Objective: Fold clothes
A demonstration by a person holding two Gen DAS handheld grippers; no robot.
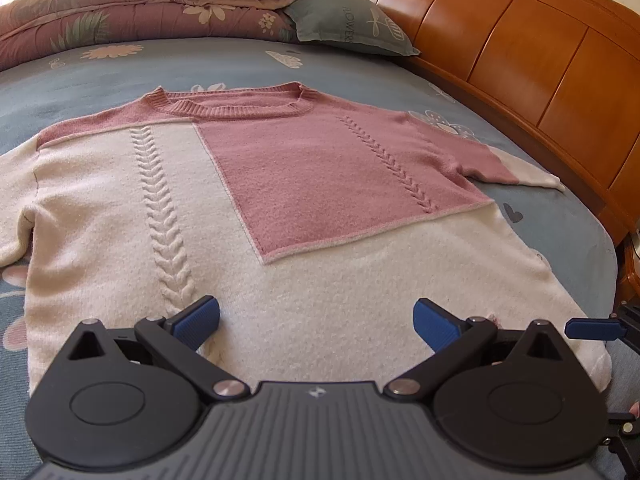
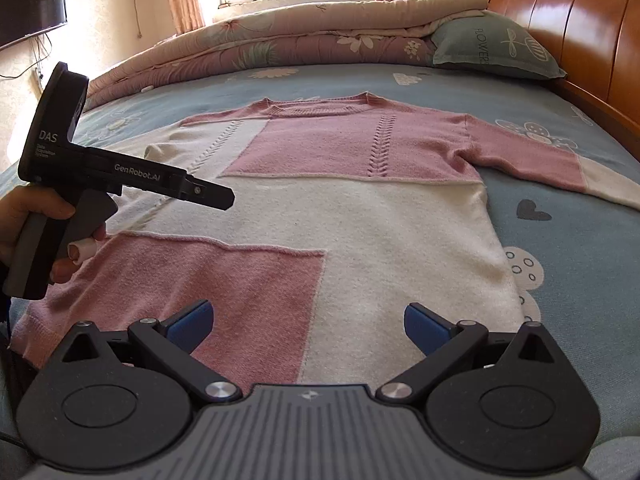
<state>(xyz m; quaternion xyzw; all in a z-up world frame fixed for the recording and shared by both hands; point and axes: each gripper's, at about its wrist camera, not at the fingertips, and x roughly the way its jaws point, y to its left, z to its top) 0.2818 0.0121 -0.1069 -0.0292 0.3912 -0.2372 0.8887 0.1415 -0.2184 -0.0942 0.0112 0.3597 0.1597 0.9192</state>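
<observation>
The sweater (image 1: 320, 208) is spread flat on the bed (image 1: 120, 68), collar far, hem nearest. Both the left claw (image 1: 318, 324) and right claw (image 2: 308, 326) are held wide, empty, over the hem.

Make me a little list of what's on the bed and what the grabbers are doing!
garment: pink and cream knitted sweater, spread flat, unfolded
surface: blue flower-print bed sheet
far end: folded pink floral quilt, grey-green pillow
left gripper: open, over hem
right gripper: open, over hem
folding: not started
</observation>
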